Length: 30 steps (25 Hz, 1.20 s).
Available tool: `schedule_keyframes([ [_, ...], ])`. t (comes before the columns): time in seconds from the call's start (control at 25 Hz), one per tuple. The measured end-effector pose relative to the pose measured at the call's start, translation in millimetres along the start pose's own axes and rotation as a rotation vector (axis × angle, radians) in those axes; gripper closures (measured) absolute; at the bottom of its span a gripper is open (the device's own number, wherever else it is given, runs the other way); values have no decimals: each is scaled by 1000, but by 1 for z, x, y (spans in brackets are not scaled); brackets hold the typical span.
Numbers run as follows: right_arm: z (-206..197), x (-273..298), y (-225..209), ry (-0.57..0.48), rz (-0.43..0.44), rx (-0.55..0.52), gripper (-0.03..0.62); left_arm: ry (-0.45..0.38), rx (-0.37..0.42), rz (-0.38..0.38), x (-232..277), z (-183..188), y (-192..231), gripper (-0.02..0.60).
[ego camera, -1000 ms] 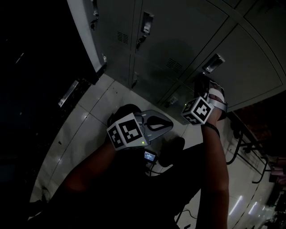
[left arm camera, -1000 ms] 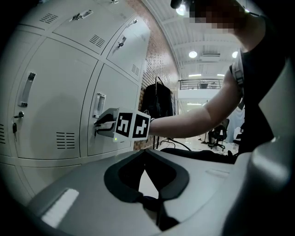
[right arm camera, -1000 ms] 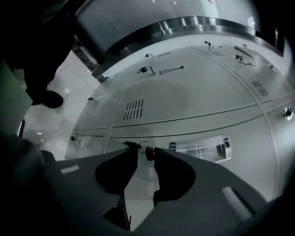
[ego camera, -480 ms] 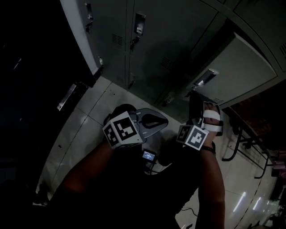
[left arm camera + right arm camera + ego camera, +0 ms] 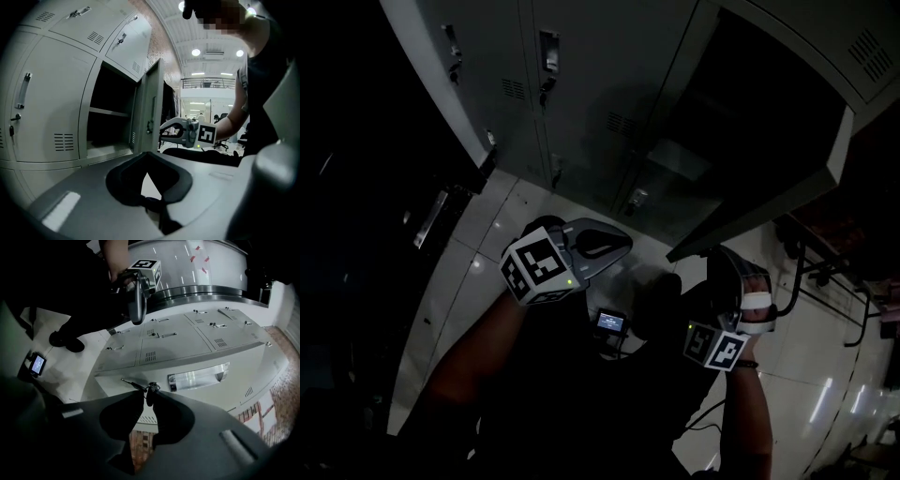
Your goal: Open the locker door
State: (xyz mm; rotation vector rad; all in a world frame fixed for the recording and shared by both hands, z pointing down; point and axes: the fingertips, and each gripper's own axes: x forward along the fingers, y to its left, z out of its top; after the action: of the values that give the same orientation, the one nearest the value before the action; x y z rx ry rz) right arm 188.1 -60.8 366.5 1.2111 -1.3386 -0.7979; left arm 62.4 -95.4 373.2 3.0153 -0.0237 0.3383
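Fingers (image 5: pixel 164 413) of the right gripper (image 5: pixel 147 398) are opening, with the keys (image 5: pixel 150 389) in the locker door's lock hanging between their tips. The locker door (image 5: pixel 234 376) stands swung wide off its compartment (image 5: pixel 110 117). Left of the door, the left gripper (image 5: pixel 144 175) has its fingers together, holding nothing.

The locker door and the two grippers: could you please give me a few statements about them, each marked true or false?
1. The locker door stands open. True.
2. A shelf crosses the open compartment. True.
3. The right gripper reaches inside the compartment. False: it is at the door's edge, jaws opening, the door's lock between their tips.
4. The left gripper grips the door. False: it is apart from the door, holding nothing.
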Motion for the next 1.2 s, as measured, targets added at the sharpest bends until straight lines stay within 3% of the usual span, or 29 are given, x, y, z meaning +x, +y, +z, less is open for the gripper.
schedule_keyframes([
  [0.52, -82, -46, 1, 170, -46, 27, 533, 18, 12, -4, 9, -1, -5, 571],
  [0.84, -92, -52, 0, 177, -51, 65, 522, 20, 14, -7, 11, 0, -7, 571],
  [0.92, -95, -58, 2, 162, -30, 169, 496, 22, 14, -9, 12, 0, -7, 571],
  [1.08, -89, -71, 1, 52, 32, 485, 490, 28, 15, -10, 12, -1, -6, 571],
  [1.2, -68, -79, -1, -84, 99, 654, 544, 27, 20, -16, 12, 0, -7, 571],
])
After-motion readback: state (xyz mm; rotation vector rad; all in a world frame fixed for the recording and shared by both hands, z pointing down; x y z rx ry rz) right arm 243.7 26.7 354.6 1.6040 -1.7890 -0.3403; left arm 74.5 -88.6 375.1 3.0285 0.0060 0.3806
